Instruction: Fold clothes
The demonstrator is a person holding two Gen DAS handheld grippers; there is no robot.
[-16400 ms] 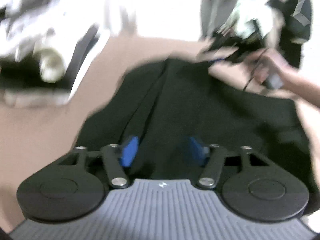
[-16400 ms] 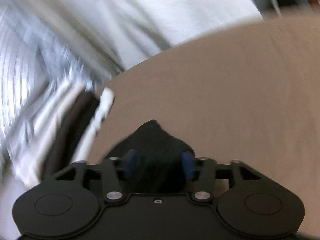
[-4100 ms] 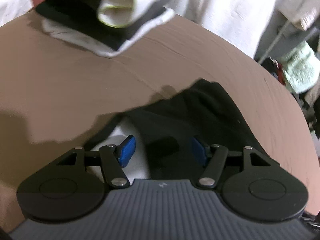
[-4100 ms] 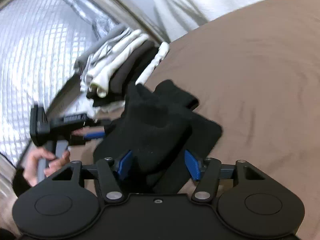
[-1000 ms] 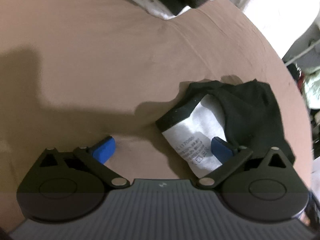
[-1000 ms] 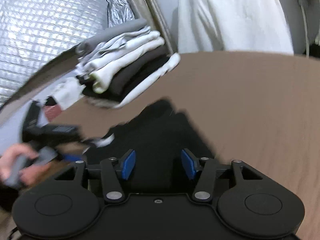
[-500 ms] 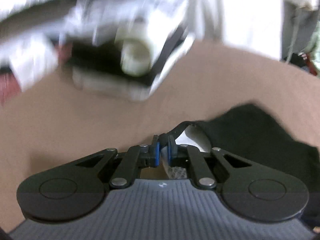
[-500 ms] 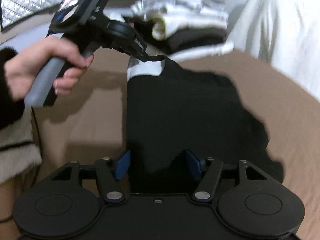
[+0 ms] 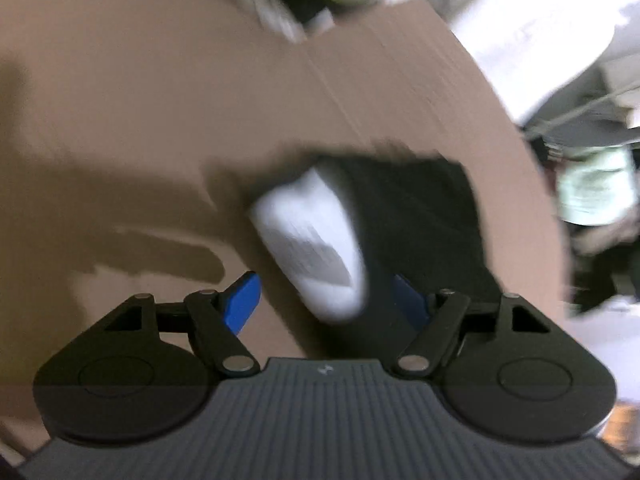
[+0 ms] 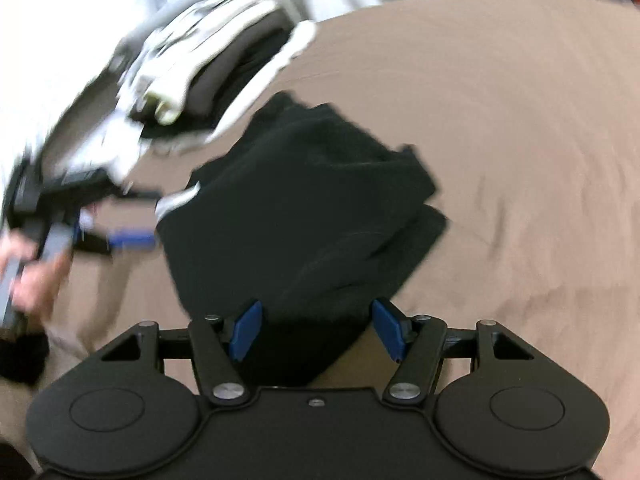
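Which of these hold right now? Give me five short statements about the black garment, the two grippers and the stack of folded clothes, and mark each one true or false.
1. The black garment lies on a brown surface. True.
2. The left gripper is clamped shut on the garment. False: its jaws stand open, with the white label between them.
3. The right gripper is open. True.
4. The stack of folded clothes sits on top of the black garment. False: it sits beside it, on the brown surface.
5. The black garment is spread out flat in one layer. False: it is bunched into a folded bundle.
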